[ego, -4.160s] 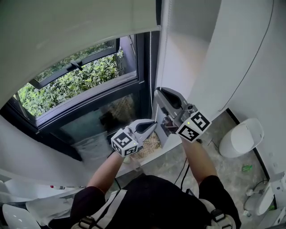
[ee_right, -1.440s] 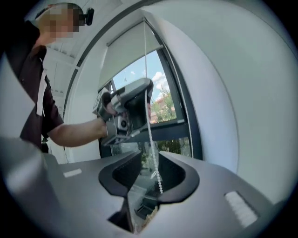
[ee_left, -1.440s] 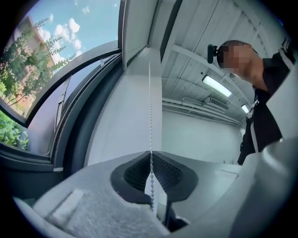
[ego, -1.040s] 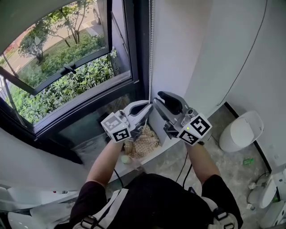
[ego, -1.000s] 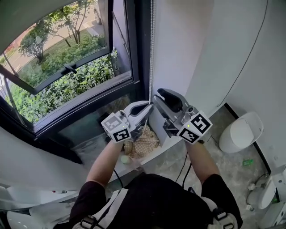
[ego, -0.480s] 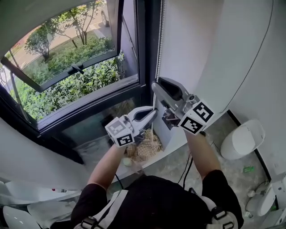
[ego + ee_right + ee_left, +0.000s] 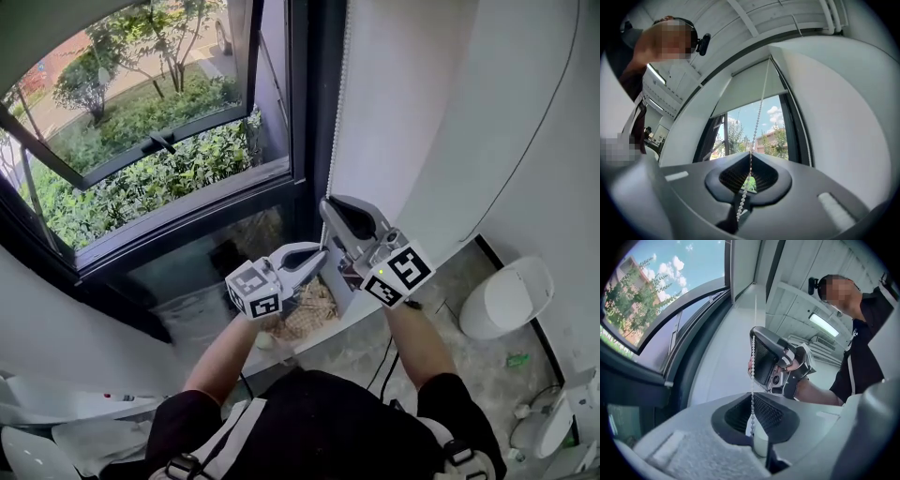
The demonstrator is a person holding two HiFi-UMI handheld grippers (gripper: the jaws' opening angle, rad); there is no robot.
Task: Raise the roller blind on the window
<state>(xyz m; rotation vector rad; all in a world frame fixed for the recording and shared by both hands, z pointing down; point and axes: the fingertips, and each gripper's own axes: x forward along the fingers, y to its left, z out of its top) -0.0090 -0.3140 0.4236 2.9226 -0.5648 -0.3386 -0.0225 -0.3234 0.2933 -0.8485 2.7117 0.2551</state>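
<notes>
Roller blind (image 7: 747,89) sat partly raised; bead chain (image 7: 336,141) was pinched low by left claw (image 7: 321,251), right claw (image 7: 326,205) just closed on it above.

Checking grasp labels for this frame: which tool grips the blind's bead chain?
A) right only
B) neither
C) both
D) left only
C: in each tool's own view the bead chain runs into closed jaws. The left tool is clamped on it lower down, and the right tool has just closed its jaws on it higher up.
</notes>
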